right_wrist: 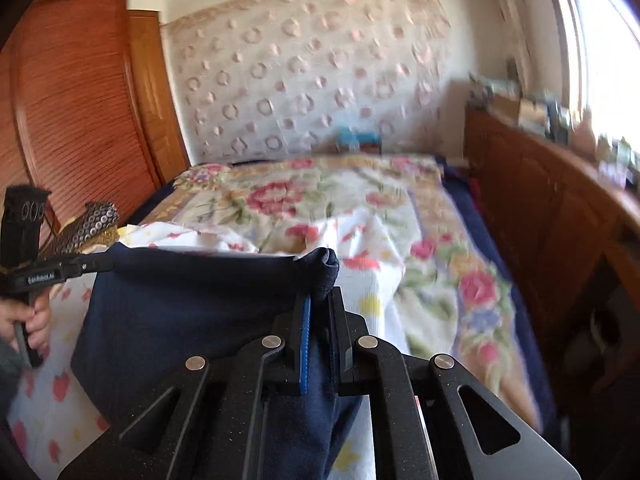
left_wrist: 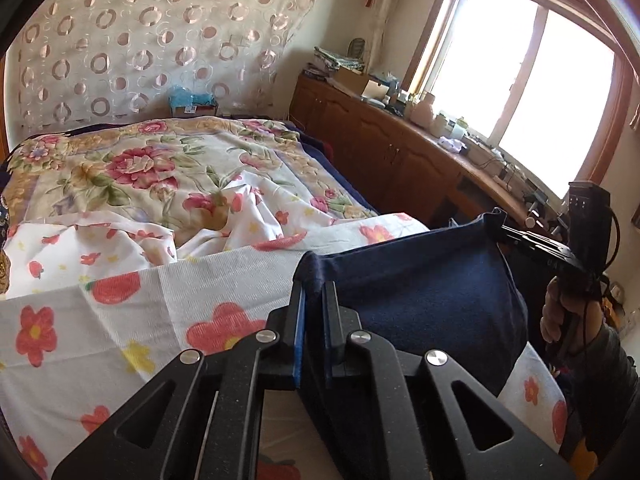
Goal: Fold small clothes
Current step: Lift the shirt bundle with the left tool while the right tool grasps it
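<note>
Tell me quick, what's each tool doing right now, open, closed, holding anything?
Left tool: closed, pinching one top corner of the navy garment.
Right tool: closed, pinching the other top corner of the same garment.

2 wrist fisheyes, both angled down along their own jaws over the bed (left_wrist: 120,168).

The left view faces the headboard wall and window (left_wrist: 520,80), close above the navy garment (left_wrist: 420,280); the right view faces the same wall from beside it. Both share garment, bed, patterned curtain (right_wrist: 300,80) and each other's gripper.
</note>
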Motion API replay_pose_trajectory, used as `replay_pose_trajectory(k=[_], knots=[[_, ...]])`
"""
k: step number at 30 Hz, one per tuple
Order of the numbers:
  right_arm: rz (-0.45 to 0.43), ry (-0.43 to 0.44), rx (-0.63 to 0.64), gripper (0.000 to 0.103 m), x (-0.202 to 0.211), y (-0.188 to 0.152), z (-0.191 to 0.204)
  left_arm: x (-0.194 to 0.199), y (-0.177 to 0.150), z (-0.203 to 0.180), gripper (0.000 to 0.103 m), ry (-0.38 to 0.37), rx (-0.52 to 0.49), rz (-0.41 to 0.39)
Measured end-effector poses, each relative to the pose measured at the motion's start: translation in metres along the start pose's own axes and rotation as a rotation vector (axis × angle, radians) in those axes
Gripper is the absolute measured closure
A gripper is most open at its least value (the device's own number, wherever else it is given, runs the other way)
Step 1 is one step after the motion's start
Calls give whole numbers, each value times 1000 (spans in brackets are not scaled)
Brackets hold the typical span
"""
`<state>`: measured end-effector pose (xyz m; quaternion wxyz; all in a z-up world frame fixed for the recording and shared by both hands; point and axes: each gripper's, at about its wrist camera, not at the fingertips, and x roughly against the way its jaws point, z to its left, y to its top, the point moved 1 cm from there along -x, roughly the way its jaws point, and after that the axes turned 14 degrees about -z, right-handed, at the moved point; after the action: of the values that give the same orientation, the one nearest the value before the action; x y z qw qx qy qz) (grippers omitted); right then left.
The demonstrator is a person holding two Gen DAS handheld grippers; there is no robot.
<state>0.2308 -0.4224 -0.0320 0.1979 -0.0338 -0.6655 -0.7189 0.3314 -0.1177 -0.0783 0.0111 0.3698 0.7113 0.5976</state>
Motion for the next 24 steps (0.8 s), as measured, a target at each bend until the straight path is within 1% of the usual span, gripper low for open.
replay_pose_trajectory(k=[3, 5, 6, 7, 8, 9, 10, 12, 13, 14, 15, 16, 18, 20, 24], knots=[[45, -34, 8, 95, -8, -3, -2, -9, -3, -6, 95, 25, -42, 27], [50, -35, 6, 95, -7, -1, -2, -12, -5, -7, 93, 46, -59, 48], [49, -41, 12, 91, -4, 1, -2, -12, -5, -5, 89, 51, -55, 55], [51, -48, 18, 84, -2, 4, -2, -12, -5, -4, 84, 54, -51, 62], [61, -55, 22, 78, -1, 6, 0, -10, -5, -2, 82, 58, -45, 69], [78, -63, 23, 67, 1, 6, -1, -8, -4, -1, 79, 60, -40, 73], [84, -70, 25, 60, 2, 8, 8, -5, -4, -1, 75, 54, -33, 73], [94, -67, 36, 57, 4, 10, 22, 2, -4, -1, 74, 11, -10, 70], [101, -65, 45, 55, 1, 9, 28, 4, -4, -2, 74, 5, -5, 71], [108, -65, 53, 54, 2, 7, 30, 5, -5, -4, 73, 7, -9, 73], [119, -66, 57, 52, 2, 5, 31, 5, -6, -6, 66, 10, -21, 78], [129, -70, 58, 50, 0, 5, 30, 4, -8, -8, 65, 12, -30, 83], [152, -83, 46, 47, -7, 2, 26, -7, -15, -6, 65, 38, -37, 125], [181, -84, 17, 44, -17, 2, 21, -18, -23, -1, 65, 46, -23, 163], [193, -85, 18, 43, -25, 4, 24, -26, -28, 5, 65, 33, 2, 186]])
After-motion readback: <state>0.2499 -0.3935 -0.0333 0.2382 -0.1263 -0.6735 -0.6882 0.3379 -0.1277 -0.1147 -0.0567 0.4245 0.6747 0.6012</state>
